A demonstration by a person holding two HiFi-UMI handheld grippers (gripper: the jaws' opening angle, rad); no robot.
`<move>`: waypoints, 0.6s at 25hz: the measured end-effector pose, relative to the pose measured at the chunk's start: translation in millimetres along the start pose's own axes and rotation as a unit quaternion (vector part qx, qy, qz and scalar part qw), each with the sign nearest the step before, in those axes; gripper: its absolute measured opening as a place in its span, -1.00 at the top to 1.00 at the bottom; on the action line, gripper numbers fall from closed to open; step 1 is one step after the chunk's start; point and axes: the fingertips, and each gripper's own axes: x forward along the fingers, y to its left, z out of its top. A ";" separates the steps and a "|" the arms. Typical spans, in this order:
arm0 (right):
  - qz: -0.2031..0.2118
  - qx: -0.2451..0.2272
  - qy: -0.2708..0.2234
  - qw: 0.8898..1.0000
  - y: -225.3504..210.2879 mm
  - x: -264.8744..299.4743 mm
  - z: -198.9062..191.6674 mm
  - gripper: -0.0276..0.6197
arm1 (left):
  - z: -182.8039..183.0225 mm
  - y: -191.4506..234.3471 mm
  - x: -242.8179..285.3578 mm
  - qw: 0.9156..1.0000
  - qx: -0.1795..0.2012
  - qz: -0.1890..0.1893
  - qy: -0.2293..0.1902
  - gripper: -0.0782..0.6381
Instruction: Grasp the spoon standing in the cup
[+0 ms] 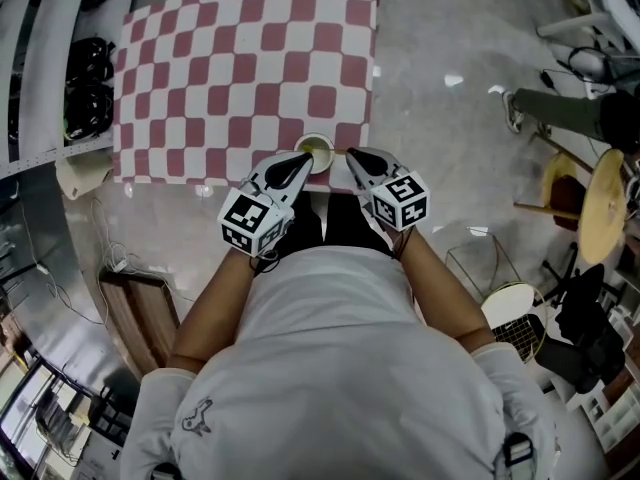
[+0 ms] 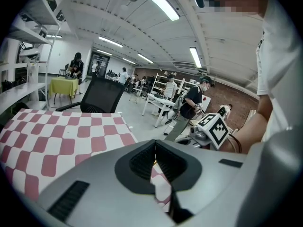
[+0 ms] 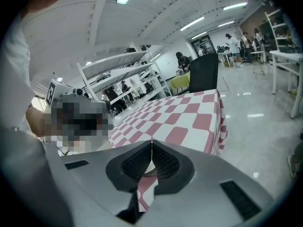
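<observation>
Red-and-white checked cloth point(image 1: 250, 58) lies under the cup point(image 1: 315, 150), with its near edge just beside the cup. The spoon cannot be made out inside the cup. The left gripper point(image 1: 300, 163) is held just left of the cup and the right gripper point(image 1: 356, 156) just right, both with jaws together and nothing clamped. A light, stiff, slippery handle is expected, best pinched above the cup's rim.

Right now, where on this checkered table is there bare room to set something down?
Almost the whole checkered tablecloth is bare, from its far edge to both sides. Only the near edge is crowded: the cup sits there with the left gripper and right gripper close on either side.
</observation>
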 end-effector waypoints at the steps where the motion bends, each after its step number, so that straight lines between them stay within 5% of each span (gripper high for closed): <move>1: -0.001 -0.005 -0.002 1.000 2.3 -1.0 2.4 0.81 | 0.2 0.3 -3.3 1.000 0.000 0.002 -0.001 0.74; 15: -0.015 -0.059 -0.036 0.997 41.3 -33.7 48.6 0.81 | 28.6 0.6 -56.9 0.998 0.012 0.020 -0.053 0.74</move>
